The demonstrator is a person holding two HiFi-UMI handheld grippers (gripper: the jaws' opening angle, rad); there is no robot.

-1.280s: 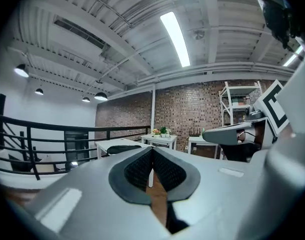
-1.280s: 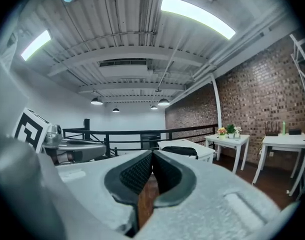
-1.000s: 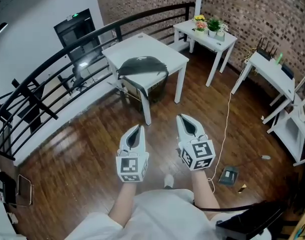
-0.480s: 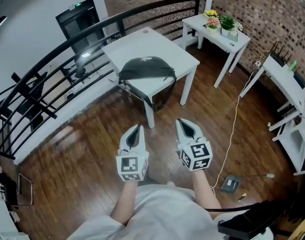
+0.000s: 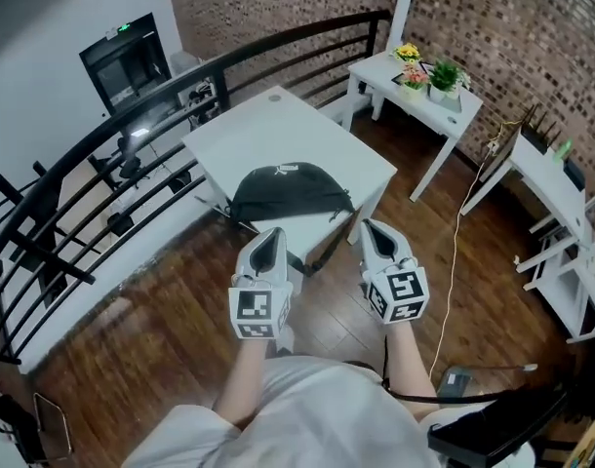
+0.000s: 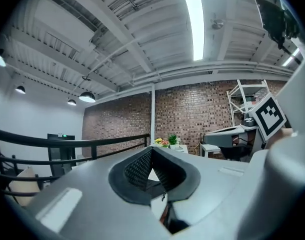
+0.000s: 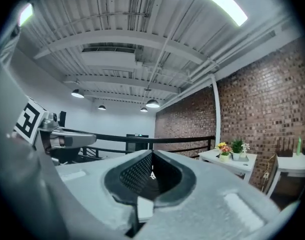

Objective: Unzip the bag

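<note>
Brick wall [image 5: 532, 27] behind a white worktop [image 5: 278, 130] carrying a black waist bag [image 5: 290, 195]. My left gripper [image 5: 269, 237] and right gripper [image 5: 373, 230] hover near it, closed and empty, ready to unzip.

The left gripper [image 6: 152, 155], jaws closed together, faces a brick wall [image 6: 192, 118].

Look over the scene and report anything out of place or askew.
The black bag sits at the near edge of the white table, its strap dangling over the side. A white cable trails loose across the floor.
</note>
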